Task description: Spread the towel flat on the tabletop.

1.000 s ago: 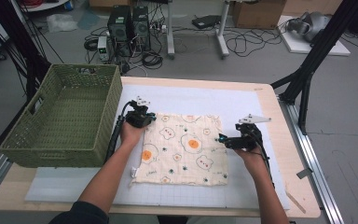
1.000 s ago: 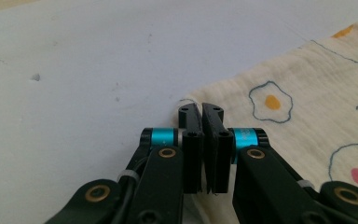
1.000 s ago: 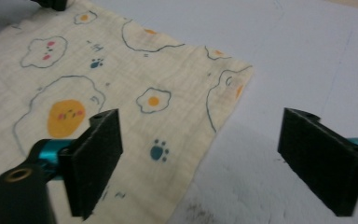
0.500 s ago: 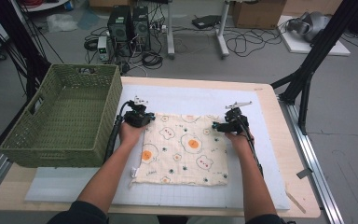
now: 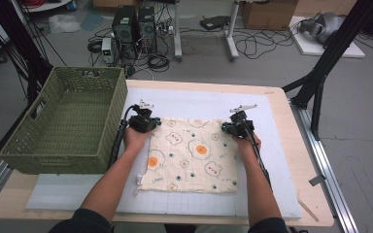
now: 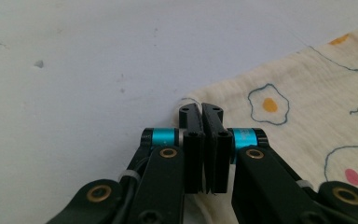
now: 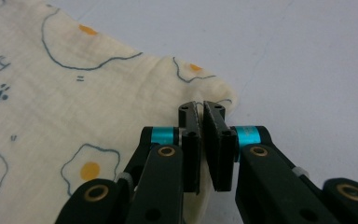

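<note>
The high view looks forward and down from above the person's side of the table, taking in the whole top and the floor beyond. Each gripper view sits very close, low over the white mat, looking along its own jaws. All three share the egg-print cloth: its far left corner in the left gripper view, its far right corner in the right gripper view.
</note>
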A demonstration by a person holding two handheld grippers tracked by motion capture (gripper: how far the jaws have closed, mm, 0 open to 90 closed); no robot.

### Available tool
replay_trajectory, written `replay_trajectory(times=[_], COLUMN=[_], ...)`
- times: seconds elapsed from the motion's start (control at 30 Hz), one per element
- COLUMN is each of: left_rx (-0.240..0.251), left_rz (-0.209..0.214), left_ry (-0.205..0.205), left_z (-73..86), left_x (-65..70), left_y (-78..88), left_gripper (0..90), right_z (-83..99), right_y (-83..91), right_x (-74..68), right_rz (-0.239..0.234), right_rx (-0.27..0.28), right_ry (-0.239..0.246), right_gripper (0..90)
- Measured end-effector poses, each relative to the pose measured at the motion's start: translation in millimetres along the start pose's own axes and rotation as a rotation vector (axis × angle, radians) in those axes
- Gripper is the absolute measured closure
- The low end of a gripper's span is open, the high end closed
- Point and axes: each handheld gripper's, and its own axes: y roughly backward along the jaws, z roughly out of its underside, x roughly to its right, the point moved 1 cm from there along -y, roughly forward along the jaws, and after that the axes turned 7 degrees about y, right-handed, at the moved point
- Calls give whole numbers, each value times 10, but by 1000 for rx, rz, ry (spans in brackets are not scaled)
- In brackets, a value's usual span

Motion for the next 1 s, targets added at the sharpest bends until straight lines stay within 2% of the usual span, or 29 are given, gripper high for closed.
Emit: replay_trajectory(times=[0.07, 0.1, 0.17, 0.27, 0.33, 0.43, 0.57, 0.63, 0.7, 0.8, 1.0], left_rx=[18, 32, 75, 139, 173, 209, 213, 211, 229, 234, 235], left_rz=[-8, -8, -10, -17, -17, -5, 38, 32, 39, 61, 100], left_ry=[8, 12, 18, 24, 29, 28, 23, 4, 5, -25, -55], left_z=[-18, -38, -80, -131, -155, -182, -192, -209, -235, -255, -234], left_x=[2, -8, -11, -36, -36, -34, -30, -7, 12, 85, 200], left_y=[15, 37, 81, 153, 182, 239, 348, 421, 489, 584, 710], left_gripper=[870, 870, 870, 870, 871, 871, 870, 870, 870, 870, 870], right_z=[-41, -61, -89, -143, -193, -276, -286, -275, -266, -257, -207], right_y=[0, 12, 51, 138, 171, 238, 295, 339, 402, 474, 603], right_x=[-23, -23, -2, 35, 63, 43, 19, 5, -27, -71, -122], right_rz=[24, 45, 55, 84, 89, 106, 80, 69, 53, 43, 30], right_rx=[-26, -19, 9, 82, 100, 159, 182, 198, 221, 231, 260], right_ry=[16, 22, 10, 48, 33, 47, 73, 69, 79, 94, 103], right_gripper=[866, 868, 869, 870, 870, 869, 869, 869, 869, 869, 868])
